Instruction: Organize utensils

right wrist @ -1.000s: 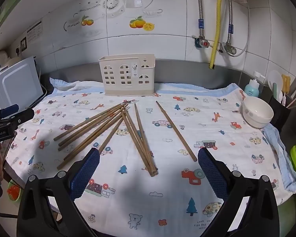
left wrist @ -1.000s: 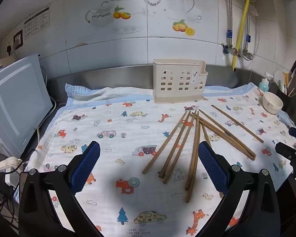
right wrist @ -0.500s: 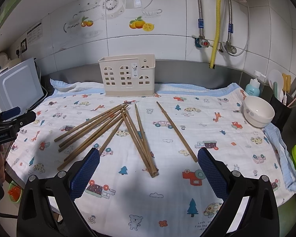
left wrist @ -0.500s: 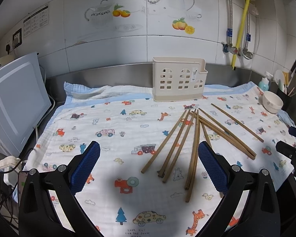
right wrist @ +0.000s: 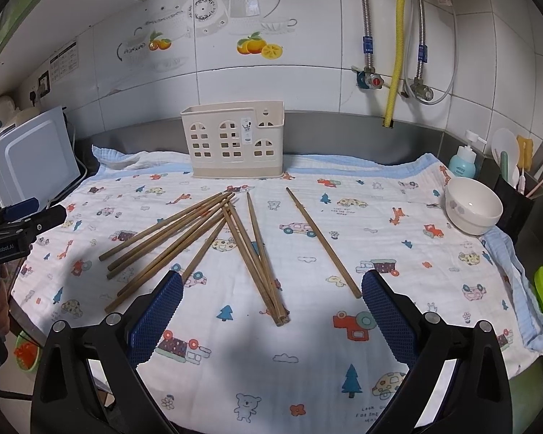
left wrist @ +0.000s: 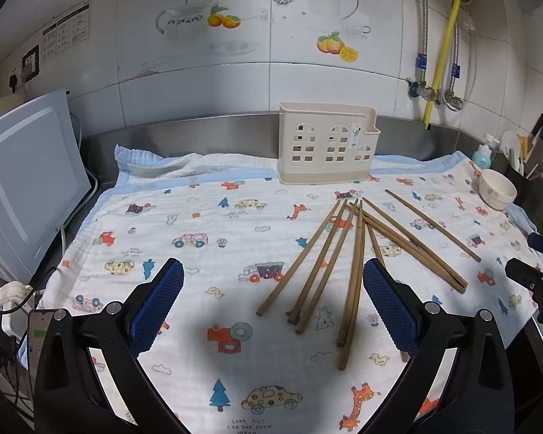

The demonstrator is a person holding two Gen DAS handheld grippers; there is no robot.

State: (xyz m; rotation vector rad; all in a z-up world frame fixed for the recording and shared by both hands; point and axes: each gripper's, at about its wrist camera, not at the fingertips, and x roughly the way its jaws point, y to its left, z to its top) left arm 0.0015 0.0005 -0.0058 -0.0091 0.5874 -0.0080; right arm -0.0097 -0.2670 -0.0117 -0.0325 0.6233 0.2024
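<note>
Both the left gripper (left wrist: 271,303) and right gripper (right wrist: 271,305) stood wide, empty. Chopsticks (right wrist: 184,238) lay fanned on the cloth (right wrist: 398,253), near of the holder (right wrist: 233,144). Recommended: take one outlying stick, gripped mid-length.

A printed cloth (right wrist: 307,354) covers the steel counter (left wrist: 199,132) — on it lie chopsticks (right wrist: 249,249), a cream holder (right wrist: 235,144), a bowl (right wrist: 472,206).
</note>
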